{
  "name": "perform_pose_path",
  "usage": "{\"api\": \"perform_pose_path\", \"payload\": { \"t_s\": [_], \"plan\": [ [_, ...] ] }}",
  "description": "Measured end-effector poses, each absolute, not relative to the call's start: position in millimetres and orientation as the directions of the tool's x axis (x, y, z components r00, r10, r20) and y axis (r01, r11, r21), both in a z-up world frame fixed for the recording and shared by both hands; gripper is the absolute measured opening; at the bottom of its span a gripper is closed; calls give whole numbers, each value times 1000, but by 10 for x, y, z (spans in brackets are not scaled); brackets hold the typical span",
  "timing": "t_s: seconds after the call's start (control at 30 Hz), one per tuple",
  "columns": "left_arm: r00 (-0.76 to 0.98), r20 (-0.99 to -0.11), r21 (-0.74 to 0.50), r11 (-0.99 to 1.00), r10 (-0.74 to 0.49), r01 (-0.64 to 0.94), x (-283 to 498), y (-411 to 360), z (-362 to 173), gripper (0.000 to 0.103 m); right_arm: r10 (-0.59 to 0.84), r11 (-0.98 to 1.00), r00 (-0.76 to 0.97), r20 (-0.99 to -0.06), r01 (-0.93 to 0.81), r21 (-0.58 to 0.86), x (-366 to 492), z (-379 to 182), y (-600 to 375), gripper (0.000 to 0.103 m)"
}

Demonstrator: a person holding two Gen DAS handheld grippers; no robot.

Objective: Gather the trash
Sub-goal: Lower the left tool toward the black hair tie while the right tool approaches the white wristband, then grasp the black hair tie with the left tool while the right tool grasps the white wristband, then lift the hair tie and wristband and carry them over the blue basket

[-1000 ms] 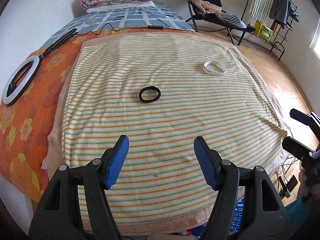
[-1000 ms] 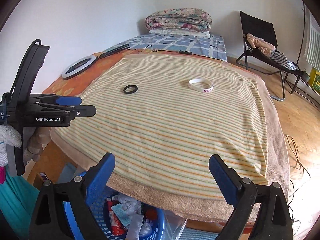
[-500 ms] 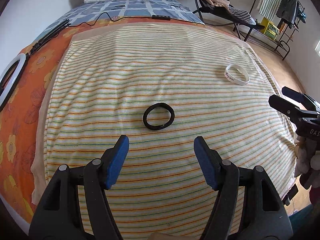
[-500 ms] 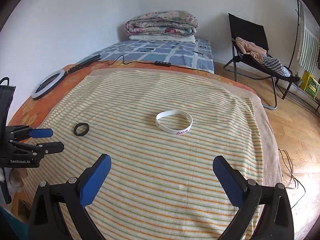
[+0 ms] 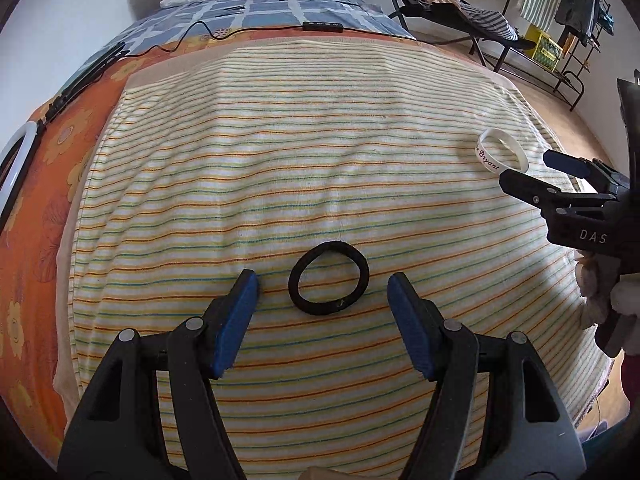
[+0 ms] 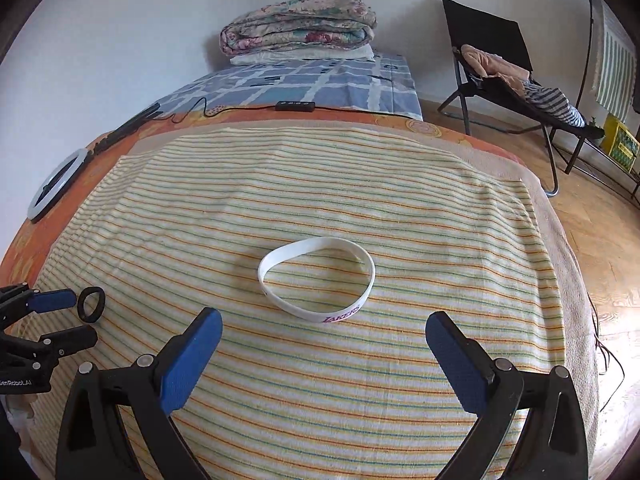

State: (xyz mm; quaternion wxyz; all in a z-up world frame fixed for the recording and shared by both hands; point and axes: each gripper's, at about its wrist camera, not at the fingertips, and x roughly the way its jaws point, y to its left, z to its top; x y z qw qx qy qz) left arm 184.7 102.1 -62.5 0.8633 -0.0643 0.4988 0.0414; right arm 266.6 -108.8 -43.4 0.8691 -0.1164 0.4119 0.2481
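1. Right wrist view: the striped blanket (image 6: 400,208) carries the white wristband (image 6: 318,280) mid-bed, ahead of the right gripper (image 6: 324,340), jaws wide apart.
2. Black hair tie (image 5: 329,278) sits toward the blanket's left edge; left gripper (image 5: 322,294), jaws apart, straddles it. Advice: lower squarely, pinch one side.

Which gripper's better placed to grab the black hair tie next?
Left. The open left gripper already brackets the black hair tie on the striped blanket. The right gripper, also open, lines up with the white wristband instead.
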Motion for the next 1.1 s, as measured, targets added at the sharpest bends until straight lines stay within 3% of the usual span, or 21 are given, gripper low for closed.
{"api": "perform_pose_path", "payload": {
  "t_s": [0.07, 0.37, 0.43, 0.53, 0.57, 0.7, 0.8, 0.93, 1.1],
  "plan": [
    [502, -865, -53, 990, 20, -132, 1872, 1013, -625, 61, 320, 844, 541, -778, -536, -26, 2693, -474, -1018, 103],
    [522, -851, -11, 990, 64, -140, 1868, 1049, -609, 15, 262, 858, 554, -790, -508, -71, 2796, -598, -917, 103],
    [524, -849, -14, 990, 63, -142, 1859, 1058, -602, 9, 269, 859, 556, -787, -507, -65, 2800, -592, -930, 97],
    [526, -848, -19, 990, 59, -142, 1847, 1058, -596, 7, 307, 852, 529, -792, -524, -20, 2807, -603, -956, 77],
    [527, -848, -20, 990, 58, -141, 1844, 1057, -594, 7, 316, 850, 524, -791, -526, -9, 2807, -600, -955, 75],
    [530, -846, -20, 990, 58, -141, 1829, 1047, -578, 7, 329, 851, 526, -784, -526, 5, 2792, -563, -970, 38],
    [538, -841, -29, 990, 52, -141, 1819, 1045, -540, 6, 337, 851, 526, -781, -526, 13, 2785, -545, -995, 24],
    [551, -833, -37, 989, 48, -143, 1786, 1039, -468, 6, 359, 851, 522, -774, -523, 42, 2787, -510, -1054, 14],
    [561, -827, -46, 988, 43, -144, 1722, 1042, -386, 6, 367, 854, 536, -760, -518, 48, 2737, -404, -1119, 13]
  ]
}}
